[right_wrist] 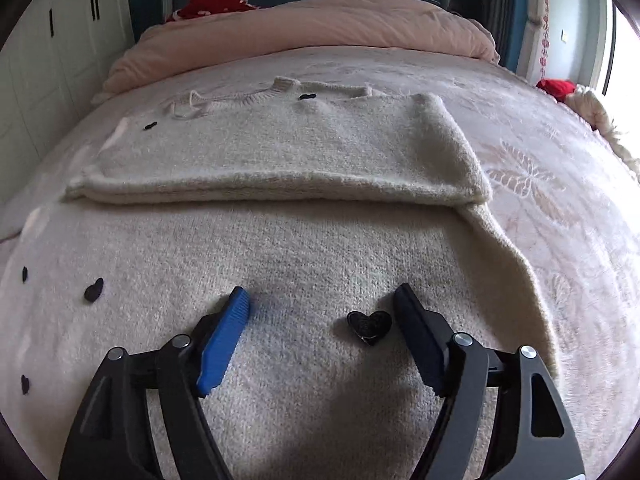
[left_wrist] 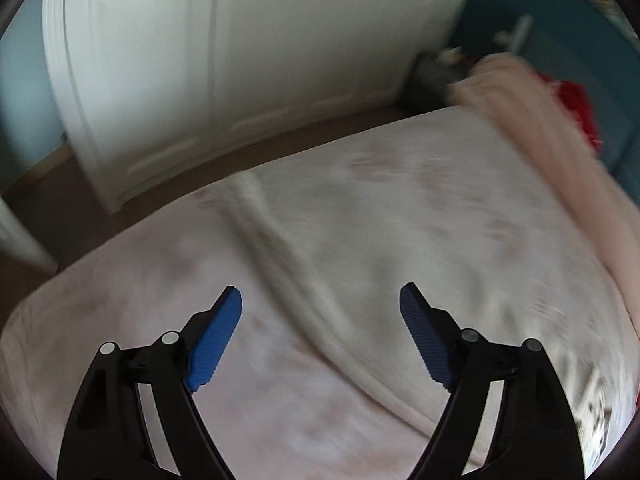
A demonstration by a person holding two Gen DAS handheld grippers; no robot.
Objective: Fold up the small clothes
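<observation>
Both grippers open above a cream sweater on a bed.

In the right wrist view the right gripper (right_wrist: 322, 300), jaws apart and empty, hangs just over the sweater (right_wrist: 280, 152) at the bottom of the frame; a black heart patch (right_wrist: 369, 325) lies between its fingers. Farther up, the sweater's folded part spans mid-frame, and a pink duvet (right_wrist: 304, 24) is bunched at the top. In the blurred left wrist view the left gripper (left_wrist: 320, 300), jaws likewise apart, is over the pale bedspread (left_wrist: 400, 220); a white door (left_wrist: 200, 60) fills the upper left.
</observation>
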